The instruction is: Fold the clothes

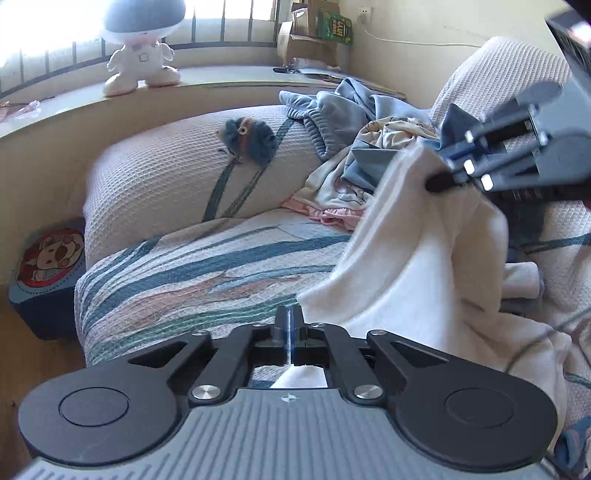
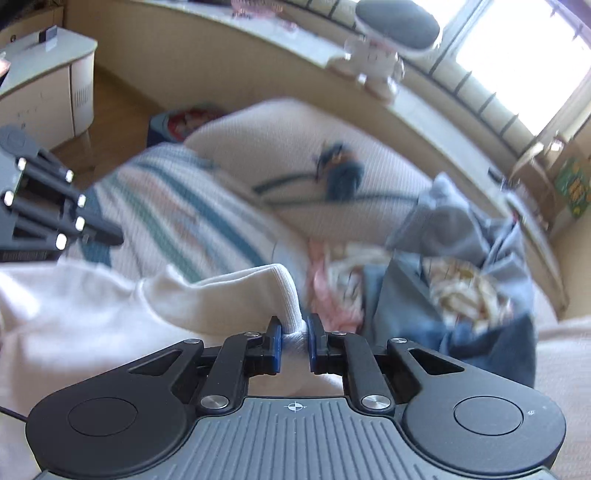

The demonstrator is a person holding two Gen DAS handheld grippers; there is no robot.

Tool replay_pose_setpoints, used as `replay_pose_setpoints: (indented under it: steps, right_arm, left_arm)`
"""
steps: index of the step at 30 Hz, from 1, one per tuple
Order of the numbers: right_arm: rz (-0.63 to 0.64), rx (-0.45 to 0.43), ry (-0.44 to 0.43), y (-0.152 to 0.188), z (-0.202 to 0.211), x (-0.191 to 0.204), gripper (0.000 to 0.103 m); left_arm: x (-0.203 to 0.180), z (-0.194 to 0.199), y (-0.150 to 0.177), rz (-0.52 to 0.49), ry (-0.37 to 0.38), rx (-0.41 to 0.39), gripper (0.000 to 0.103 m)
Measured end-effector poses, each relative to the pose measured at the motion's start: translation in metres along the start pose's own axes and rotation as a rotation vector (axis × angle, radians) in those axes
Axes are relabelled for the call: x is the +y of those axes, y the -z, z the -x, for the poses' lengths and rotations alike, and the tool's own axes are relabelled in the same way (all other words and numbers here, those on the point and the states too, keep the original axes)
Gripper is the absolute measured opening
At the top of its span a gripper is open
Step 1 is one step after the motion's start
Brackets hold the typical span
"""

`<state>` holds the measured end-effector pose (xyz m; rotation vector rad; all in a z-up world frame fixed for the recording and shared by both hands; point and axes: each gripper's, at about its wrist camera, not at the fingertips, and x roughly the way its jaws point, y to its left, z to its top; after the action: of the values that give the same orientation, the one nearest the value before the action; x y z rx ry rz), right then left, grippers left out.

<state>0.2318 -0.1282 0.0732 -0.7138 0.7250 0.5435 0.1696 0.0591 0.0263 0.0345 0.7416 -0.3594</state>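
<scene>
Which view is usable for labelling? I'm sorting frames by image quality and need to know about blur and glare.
Left wrist view: sharp, the white garment and pile of clothes crisp, though the window is blown out. Right wrist view: motion-blurred across the sofa and clothes, only the right gripper sharp; window glare at top right.

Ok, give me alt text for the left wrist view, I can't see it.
The left gripper, shut, and the right gripper each pinch a white garment held up over a striped sofa. A clothes pile lies behind, a white figurine on the sill.
</scene>
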Motion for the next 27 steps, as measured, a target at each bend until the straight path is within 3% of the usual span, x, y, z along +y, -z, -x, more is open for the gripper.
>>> replay_pose_setpoints:
  steps: [2, 4, 5, 8, 11, 14, 16, 20, 22, 27]
  right_arm:
    - [0.024, -0.047, 0.016, -0.016, -0.001, 0.0, 0.014]
    - [0.032, -0.084, 0.022, -0.027, -0.006, 0.0, 0.014]
    - [0.02, -0.096, 0.022, -0.032, -0.011, -0.002, 0.014]
    - [-0.017, -0.076, 0.013, -0.035, -0.041, -0.003, 0.014]
    - [-0.022, -0.045, 0.018, -0.023, -0.082, 0.006, 0.016]
    - [-0.048, -0.024, 0.056, -0.014, -0.114, 0.012, 0.023]
    - [-0.09, -0.018, 0.076, -0.011, -0.123, 0.01, 0.035]
    - [-0.188, -0.057, 0.066, -0.006, -0.106, -0.008, 0.043]
    - [-0.223, -0.092, 0.066, 0.001, -0.085, -0.019, 0.052]
    - [-0.308, -0.137, 0.098, 0.033, -0.028, -0.047, 0.055]
  left_arm:
    - [0.003, -0.003, 0.006, -0.008, 0.016, 0.01, 0.014]
    - [0.004, -0.012, 0.014, -0.011, 0.034, 0.022, 0.048]
    - [0.004, -0.017, 0.017, -0.01, 0.036, 0.028, 0.051]
    - [0.008, -0.037, 0.026, 0.0, 0.004, 0.076, 0.052]
    - [0.011, -0.043, 0.032, -0.009, -0.007, 0.076, 0.051]
    - [0.01, -0.041, 0.034, -0.033, -0.016, 0.068, 0.051]
    - [0.01, -0.04, 0.035, -0.044, -0.027, 0.065, 0.051]
    - [0.006, -0.033, 0.037, -0.066, -0.068, 0.064, 0.052]
    - [0.004, -0.028, 0.036, -0.065, -0.108, 0.077, 0.061]
    - [0.012, -0.012, 0.039, 0.004, -0.126, 0.092, 0.063]
